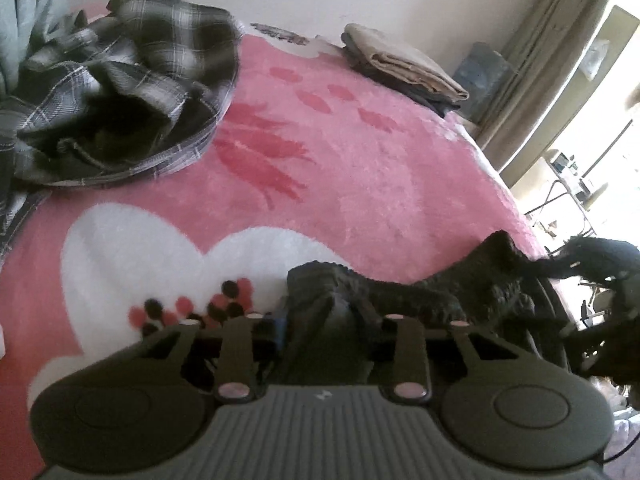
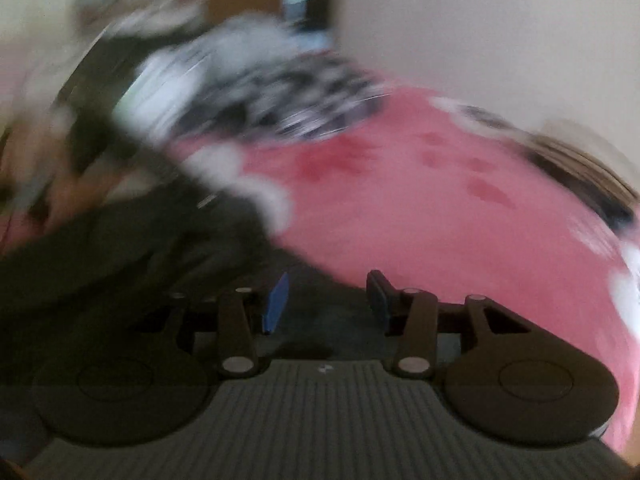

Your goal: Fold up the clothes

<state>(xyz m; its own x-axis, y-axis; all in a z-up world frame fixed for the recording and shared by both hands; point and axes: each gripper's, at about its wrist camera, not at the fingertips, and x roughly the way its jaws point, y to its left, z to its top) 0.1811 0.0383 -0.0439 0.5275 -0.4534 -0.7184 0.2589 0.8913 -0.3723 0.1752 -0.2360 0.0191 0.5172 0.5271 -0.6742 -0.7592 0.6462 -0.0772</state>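
My left gripper [image 1: 320, 320] is shut on a dark knitted garment [image 1: 420, 292]. The garment bunches between the fingers and stretches to the right over the pink bed blanket [image 1: 360, 160]. My right gripper [image 2: 326, 300] is open, its blue pads [image 2: 276, 304] apart. It hovers just above the dark garment [image 2: 120, 248], which lies to its left and under it. The right wrist view is heavily blurred. The other gripper shows at the right edge of the left wrist view [image 1: 608, 280], near the garment's far end.
A crumpled plaid shirt [image 1: 132, 80] lies at the back left of the bed; it also shows in the right wrist view [image 2: 260, 88]. A folded beige and dark stack [image 1: 404, 64] sits at the far edge. Curtains [image 1: 552, 60] and a window are on the right.
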